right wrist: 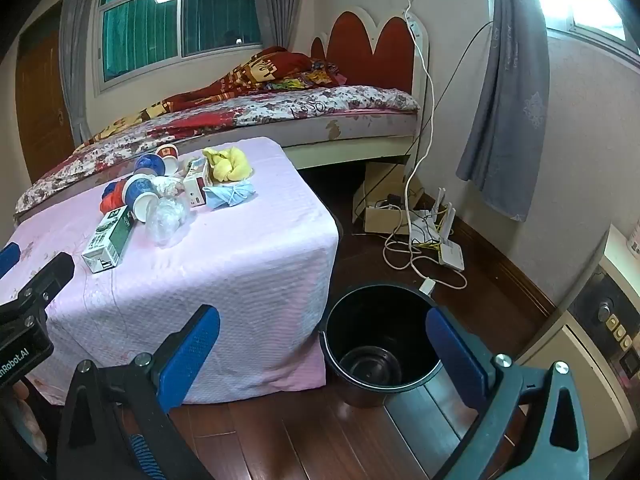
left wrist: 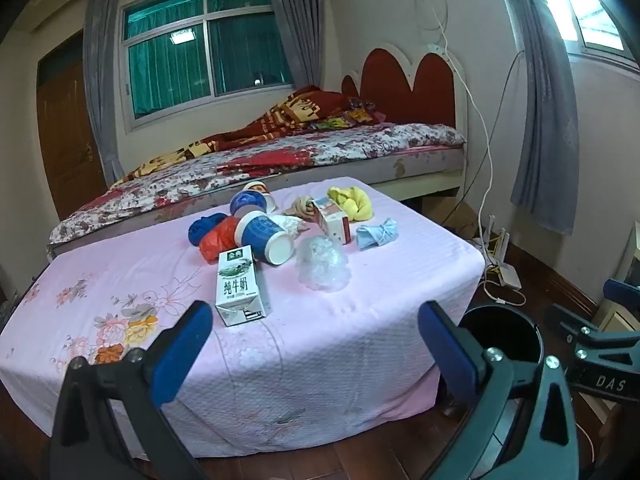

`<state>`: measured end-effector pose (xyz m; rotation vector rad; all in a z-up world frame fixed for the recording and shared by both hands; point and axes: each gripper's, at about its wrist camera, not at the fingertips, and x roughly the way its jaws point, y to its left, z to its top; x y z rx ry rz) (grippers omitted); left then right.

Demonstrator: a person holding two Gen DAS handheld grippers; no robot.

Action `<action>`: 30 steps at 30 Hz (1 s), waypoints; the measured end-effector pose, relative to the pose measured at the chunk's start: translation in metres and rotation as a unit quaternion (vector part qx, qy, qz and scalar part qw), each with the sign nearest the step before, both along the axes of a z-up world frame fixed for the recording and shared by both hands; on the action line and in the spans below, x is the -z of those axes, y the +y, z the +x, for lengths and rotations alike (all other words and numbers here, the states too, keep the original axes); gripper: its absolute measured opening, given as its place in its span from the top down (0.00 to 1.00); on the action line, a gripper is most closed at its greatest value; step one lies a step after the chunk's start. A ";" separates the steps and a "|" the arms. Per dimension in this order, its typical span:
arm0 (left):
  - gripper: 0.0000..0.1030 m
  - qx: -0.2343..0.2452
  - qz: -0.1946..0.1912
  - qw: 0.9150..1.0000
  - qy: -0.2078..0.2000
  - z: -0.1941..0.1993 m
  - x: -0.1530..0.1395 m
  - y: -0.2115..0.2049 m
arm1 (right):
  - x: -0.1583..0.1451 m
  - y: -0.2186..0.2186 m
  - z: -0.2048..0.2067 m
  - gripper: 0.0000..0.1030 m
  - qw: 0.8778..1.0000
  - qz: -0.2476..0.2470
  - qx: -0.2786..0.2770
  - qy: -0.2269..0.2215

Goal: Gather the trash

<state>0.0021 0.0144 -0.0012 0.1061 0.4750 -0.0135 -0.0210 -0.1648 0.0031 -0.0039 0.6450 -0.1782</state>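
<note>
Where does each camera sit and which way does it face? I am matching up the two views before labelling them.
Left wrist view: rides on the left gripper, angled down at the pink-covered table with the milk carton nearest; its own open blue fingers show, and the right gripper at the right edge.
Right wrist view: rides on the right gripper, angled down over the black bin on the floor beside the table; the left gripper shows at the left edge.
Shared: table, trash pile, bin, bed.
</note>
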 end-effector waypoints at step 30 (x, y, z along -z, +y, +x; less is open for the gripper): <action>0.00 0.001 0.006 1.000 0.004 0.000 0.001 0.000 | 0.004 0.001 0.004 0.00 1.000 -0.001 0.000 0.006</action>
